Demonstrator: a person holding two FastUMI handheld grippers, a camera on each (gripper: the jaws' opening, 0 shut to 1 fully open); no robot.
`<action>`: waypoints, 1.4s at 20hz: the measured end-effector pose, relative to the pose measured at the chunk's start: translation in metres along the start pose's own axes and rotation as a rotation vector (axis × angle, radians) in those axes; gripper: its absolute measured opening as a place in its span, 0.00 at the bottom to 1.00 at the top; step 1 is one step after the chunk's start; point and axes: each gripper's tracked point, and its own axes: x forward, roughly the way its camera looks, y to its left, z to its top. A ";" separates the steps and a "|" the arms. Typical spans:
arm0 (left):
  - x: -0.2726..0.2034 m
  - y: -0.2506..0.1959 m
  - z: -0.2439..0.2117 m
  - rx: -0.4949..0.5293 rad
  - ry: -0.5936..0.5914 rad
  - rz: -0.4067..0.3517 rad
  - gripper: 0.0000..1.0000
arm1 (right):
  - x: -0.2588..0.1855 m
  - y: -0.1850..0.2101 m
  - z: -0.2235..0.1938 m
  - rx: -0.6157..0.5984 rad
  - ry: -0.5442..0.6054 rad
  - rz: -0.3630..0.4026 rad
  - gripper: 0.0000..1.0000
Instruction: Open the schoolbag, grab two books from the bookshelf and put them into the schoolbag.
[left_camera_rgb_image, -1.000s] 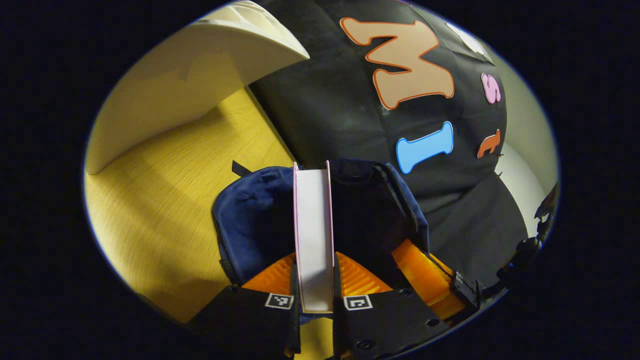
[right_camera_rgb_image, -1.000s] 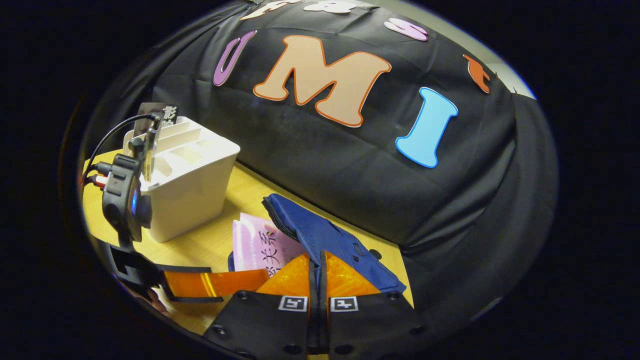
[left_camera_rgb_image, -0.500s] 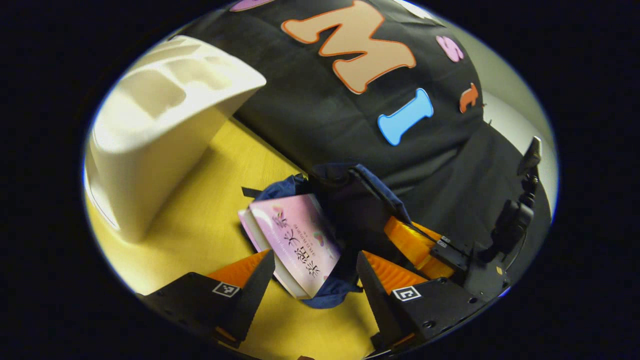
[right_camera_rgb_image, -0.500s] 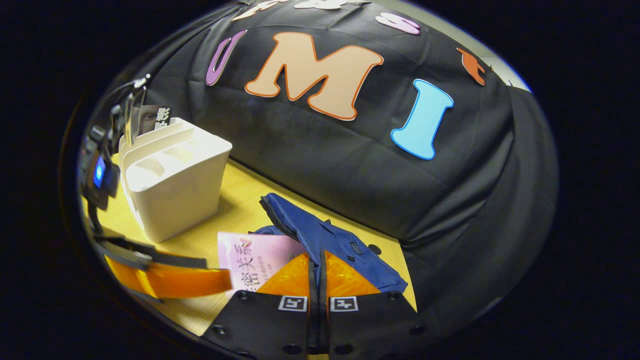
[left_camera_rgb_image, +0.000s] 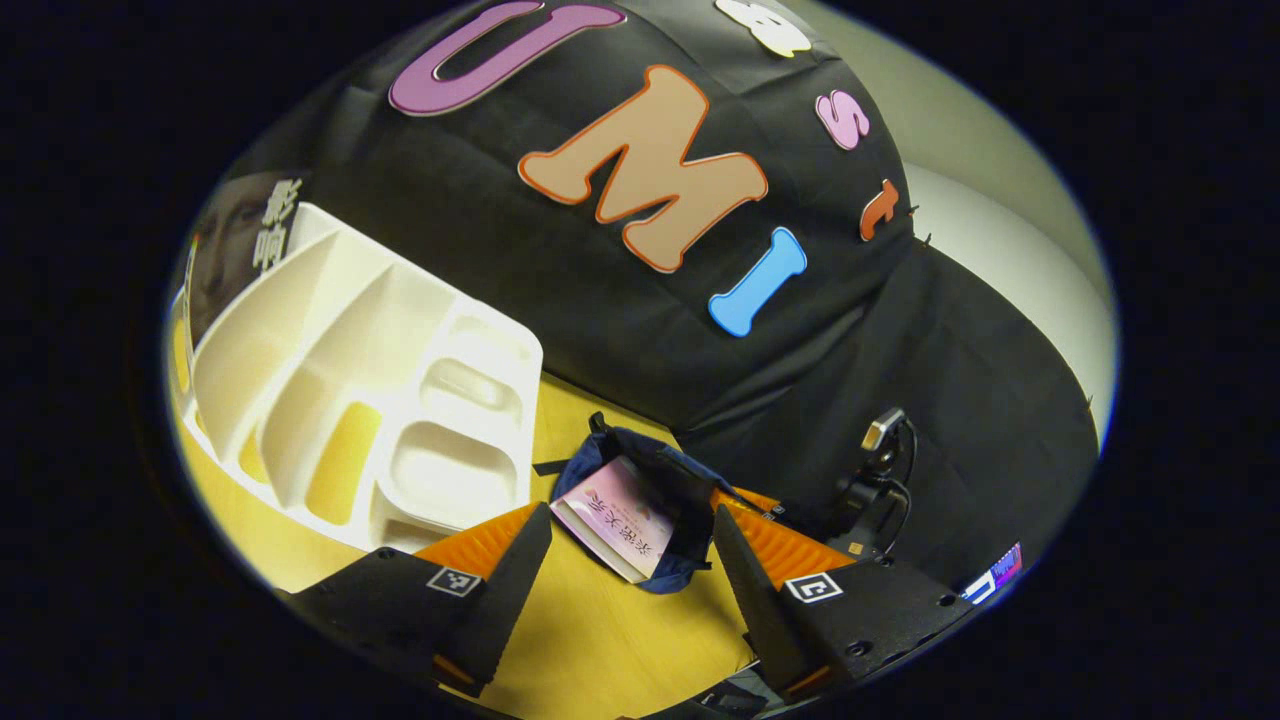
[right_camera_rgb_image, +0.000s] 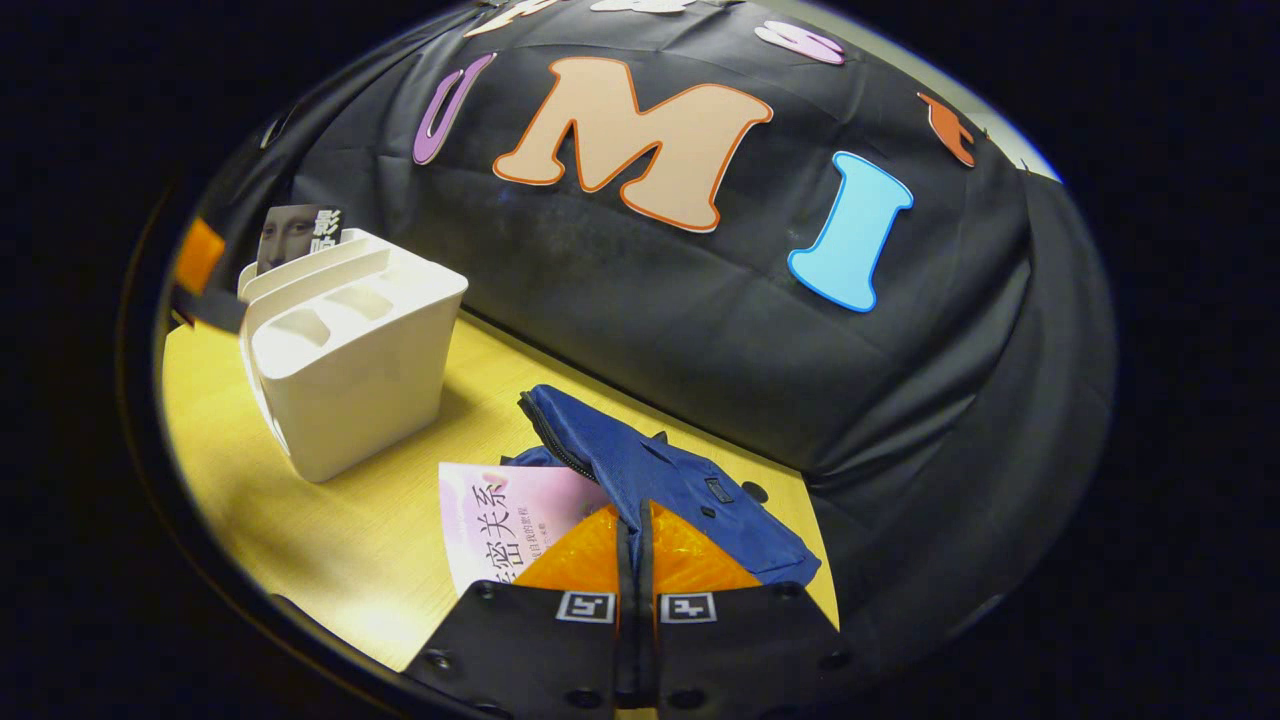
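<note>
Left gripper (left_camera_rgb_image: 632, 540), lower centre of the left gripper view: jaws spread wide, nothing held. Right gripper (right_camera_rgb_image: 637, 560), bottom centre of the right gripper view: jaws pressed together on the flap of the navy fabric schoolbag (right_camera_rgb_image: 670, 480), so the mouth is held up.

Pink paperback book with printed cover (right_camera_rgb_image: 500, 525) is seen lower centre-left in the right gripper view, part in the bag mouth, part out on the yellow wood-grain tabletop (right_camera_rgb_image: 330, 530). In the left gripper view the same book (left_camera_rgb_image: 615, 515) is framed between the spread fingers, near end clear of the bag (left_camera_rgb_image: 640, 475).

White plastic compartmented bookshelf (left_camera_rgb_image: 370, 400) sits left in the frame; one dark-covered book (left_camera_rgb_image: 245, 235) is seen standing in its rear slot, upper left.

Judged state: first book only half inserted, second not yet fetched.

Risks:
- Book could slide back out, because it is only partly seated and the bag is soft.
- Flap could slip from the pinch, so the mouth would collapse over the book.
- Light bookshelf could be tipped or dragged if the tall book is pulled off-axis.
</note>
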 end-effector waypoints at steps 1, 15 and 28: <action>-0.015 0.012 0.019 0.016 -0.007 0.033 0.94 | 0.000 0.002 -0.001 -0.001 0.004 0.006 0.03; -0.097 0.251 0.179 0.368 0.413 0.643 0.94 | 0.003 0.012 -0.009 -0.032 0.054 0.000 0.03; -0.030 0.287 0.153 0.367 0.647 0.625 0.41 | 0.005 0.013 -0.010 -0.043 0.073 -0.001 0.03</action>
